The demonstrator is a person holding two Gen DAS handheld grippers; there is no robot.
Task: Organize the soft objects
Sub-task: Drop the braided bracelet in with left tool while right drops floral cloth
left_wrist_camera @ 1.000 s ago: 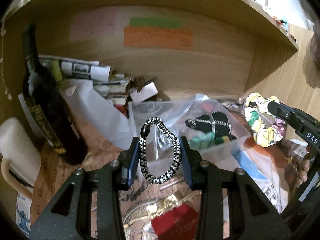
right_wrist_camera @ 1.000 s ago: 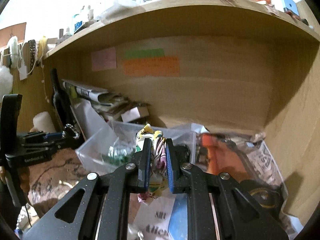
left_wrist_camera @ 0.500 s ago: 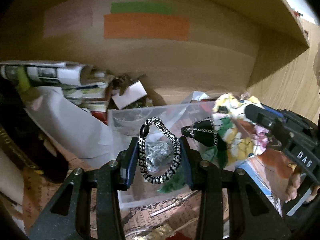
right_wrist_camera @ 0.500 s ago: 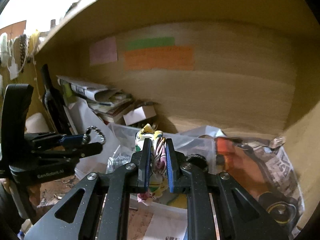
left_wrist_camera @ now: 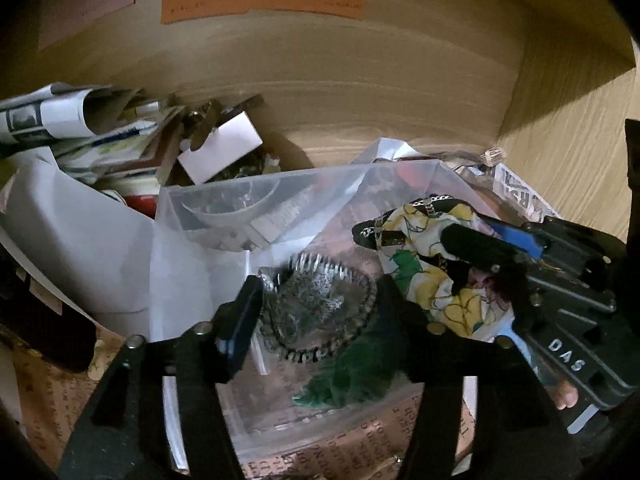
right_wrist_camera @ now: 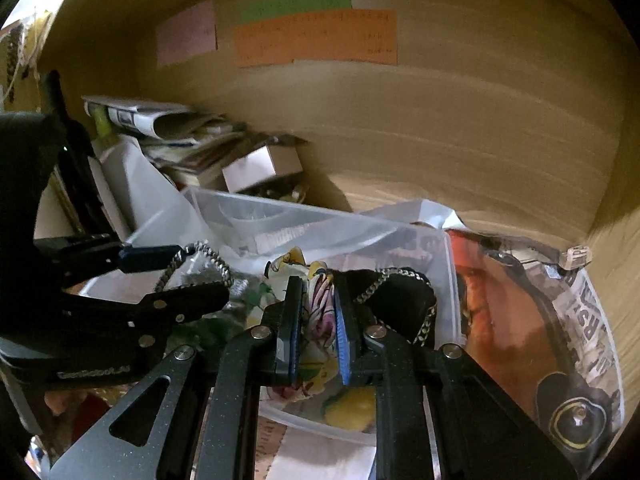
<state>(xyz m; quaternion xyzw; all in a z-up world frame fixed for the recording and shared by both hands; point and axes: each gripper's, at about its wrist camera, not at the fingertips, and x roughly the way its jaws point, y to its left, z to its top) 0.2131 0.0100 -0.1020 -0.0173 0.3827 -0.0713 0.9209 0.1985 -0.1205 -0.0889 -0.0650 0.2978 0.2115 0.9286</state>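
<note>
Both claws now hang over the clear plastic bin (left_wrist_camera: 240, 216) on the shelf, where a second ago they were short of it. The left claw (left_wrist_camera: 316, 312) has just been opening: its jaws are spread, and the black-and-white braided bracelet (left_wrist_camera: 320, 344), pinched between them a moment ago, now hangs loose between the pads, low over the bin's contents beside a green fabric piece (left_wrist_camera: 352, 376). Whether it still brushes a pad cannot be told. That looks like the release, so the bracelet is as good as sorted. The right claw (right_wrist_camera: 316, 320) is pressed together on the floral scrunchie (right_wrist_camera: 318, 304), held above the bin near the black chained scrunchie (right_wrist_camera: 404, 300). Judging by this, the scrunchie's drop comes next.
</note>
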